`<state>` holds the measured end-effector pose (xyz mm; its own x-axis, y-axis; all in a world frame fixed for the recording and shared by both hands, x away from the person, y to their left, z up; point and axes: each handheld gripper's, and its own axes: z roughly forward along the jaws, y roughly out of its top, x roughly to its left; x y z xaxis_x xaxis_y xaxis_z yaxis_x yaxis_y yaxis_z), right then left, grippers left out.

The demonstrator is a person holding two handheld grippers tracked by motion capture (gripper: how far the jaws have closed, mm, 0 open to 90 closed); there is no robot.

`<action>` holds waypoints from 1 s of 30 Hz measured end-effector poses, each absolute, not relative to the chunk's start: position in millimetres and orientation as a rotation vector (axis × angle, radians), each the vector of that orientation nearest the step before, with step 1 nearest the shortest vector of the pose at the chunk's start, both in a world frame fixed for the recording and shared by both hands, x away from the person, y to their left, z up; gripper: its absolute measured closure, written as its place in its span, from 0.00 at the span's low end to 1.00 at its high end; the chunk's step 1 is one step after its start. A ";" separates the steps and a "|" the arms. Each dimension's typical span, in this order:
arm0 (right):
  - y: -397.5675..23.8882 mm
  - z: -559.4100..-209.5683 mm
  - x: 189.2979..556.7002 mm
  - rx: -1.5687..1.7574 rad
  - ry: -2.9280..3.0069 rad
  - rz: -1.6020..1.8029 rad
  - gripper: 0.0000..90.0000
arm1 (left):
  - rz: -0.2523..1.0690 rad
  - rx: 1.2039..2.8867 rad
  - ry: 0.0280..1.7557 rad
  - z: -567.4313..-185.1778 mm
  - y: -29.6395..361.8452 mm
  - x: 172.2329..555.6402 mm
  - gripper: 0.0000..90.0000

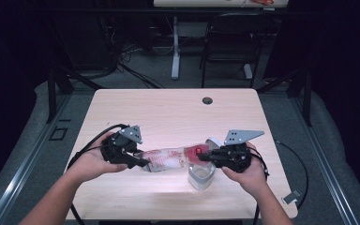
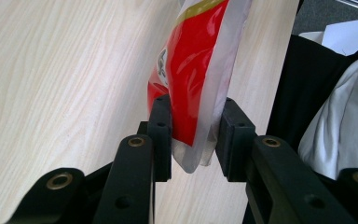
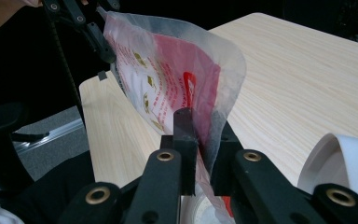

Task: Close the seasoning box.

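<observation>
A red-and-clear plastic bag [image 1: 168,159] hangs stretched sideways between both grippers, just above the wooden table [image 1: 168,108]. My left gripper [image 1: 143,162] is shut on the bag's left end; in the left gripper view the bag [image 2: 191,70] sits pinched between the two black pads of that gripper [image 2: 195,135]. My right gripper [image 1: 200,157] is shut on the right end, and the right gripper view has the bag's film [image 3: 168,60] squeezed in the narrow gap of its own jaws [image 3: 204,140]. A white, clear-walled container [image 1: 200,176] stands on the table under the bag's right end.
The container's white rim [image 3: 340,158] lies close beside the right jaws. A cable hole [image 1: 207,100] sits near the table's far edge. Beyond the table stand a black chair [image 1: 229,42] and a desk leg [image 1: 175,47]. Cables trail from both grippers over the front edge.
</observation>
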<state>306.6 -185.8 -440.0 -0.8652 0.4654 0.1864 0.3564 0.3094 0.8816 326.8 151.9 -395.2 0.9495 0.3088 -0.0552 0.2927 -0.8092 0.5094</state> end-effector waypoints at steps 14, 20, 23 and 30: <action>-185.4 -442.6 299.6 0.750 2.395 1.608 0.94 | 0.050 2.608 0.421 -385.0 147.8 326.7 0.78; -185.3 -442.5 299.2 0.746 2.404 1.609 0.94 | 0.053 2.619 0.423 -382.0 146.8 326.1 0.79; -186.0 -444.1 299.5 0.755 2.397 1.627 0.93 | 0.060 2.628 0.414 -380.2 146.1 326.1 0.79; -185.9 -445.0 298.2 0.764 2.391 1.639 0.93 | 0.069 2.644 0.413 -374.3 144.4 324.5 0.79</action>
<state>298.2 -185.9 -445.0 -0.8604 0.4829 0.1629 0.3261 0.2760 0.9041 324.5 144.4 -374.3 0.9537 0.3001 -0.0206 0.2769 -0.8491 0.4499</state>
